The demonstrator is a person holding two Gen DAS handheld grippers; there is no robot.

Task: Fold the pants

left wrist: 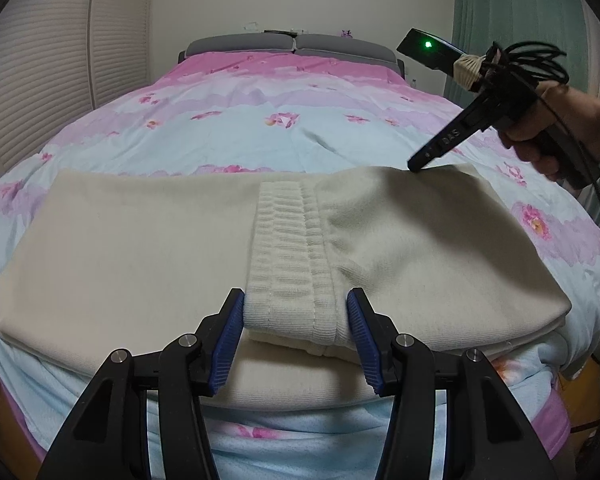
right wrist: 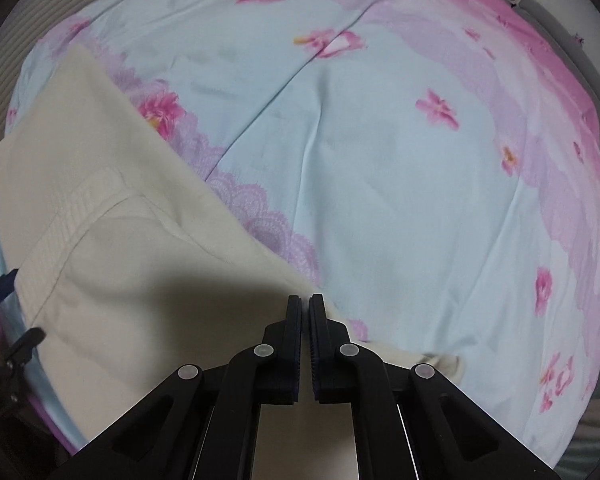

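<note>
Cream pants (left wrist: pixel 148 248) lie folded across the near edge of the flowery bed (left wrist: pixel 260 120). We squeeze the waistband (left wrist: pixel 290 264) with our left gripper (left wrist: pixel 296 334) so nothing slides. Our right gripper (right wrist: pixel 305 320), pinched shut and empty, points at the far right corner, maybe to press it flat.

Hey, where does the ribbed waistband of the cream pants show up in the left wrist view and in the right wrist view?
Left wrist view: the waistband runs up the lower centre, its near end clamped by the left tool.
Right wrist view: the waistband is a faint ribbed strip at the left, far from the shut right tool.
Shared landmark: the lilac lace border on the bedspread along the pants' far edge.
</note>
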